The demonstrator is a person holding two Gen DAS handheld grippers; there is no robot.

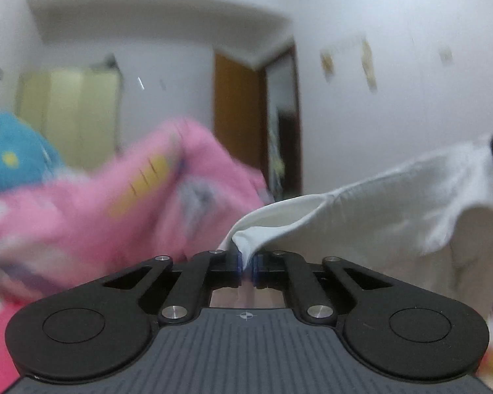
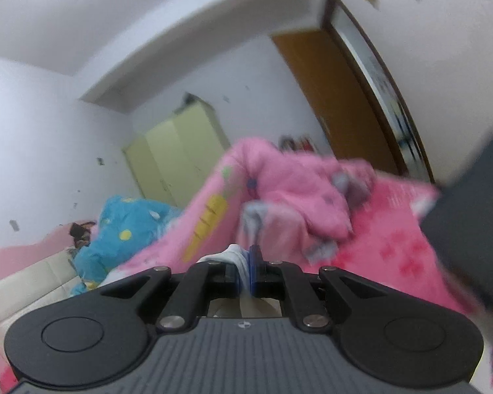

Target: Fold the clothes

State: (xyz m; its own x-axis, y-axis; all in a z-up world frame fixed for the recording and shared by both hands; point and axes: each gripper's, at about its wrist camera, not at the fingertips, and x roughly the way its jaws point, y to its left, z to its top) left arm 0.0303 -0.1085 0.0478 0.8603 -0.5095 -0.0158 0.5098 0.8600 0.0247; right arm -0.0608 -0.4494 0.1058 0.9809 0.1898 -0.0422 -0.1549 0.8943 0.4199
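A white garment (image 1: 394, 210) hangs in the air, stretched from my left gripper (image 1: 246, 261) to the right edge of the left wrist view. My left gripper is shut on a bunched edge of it. My right gripper (image 2: 245, 269) is shut on another white bunch of the garment (image 2: 235, 254), of which only a small fold shows between the blue pads. A dark blurred shape, probably the other gripper (image 2: 470, 229), fills the right side of the right wrist view.
A pink quilt with carrot prints (image 2: 295, 203) is heaped on the bed behind; it also shows in the left wrist view (image 1: 115, 203). A blue plush toy (image 2: 125, 229) lies at left. A pale green wardrobe (image 2: 177, 154) and a brown door (image 2: 332, 98) stand at the far wall.
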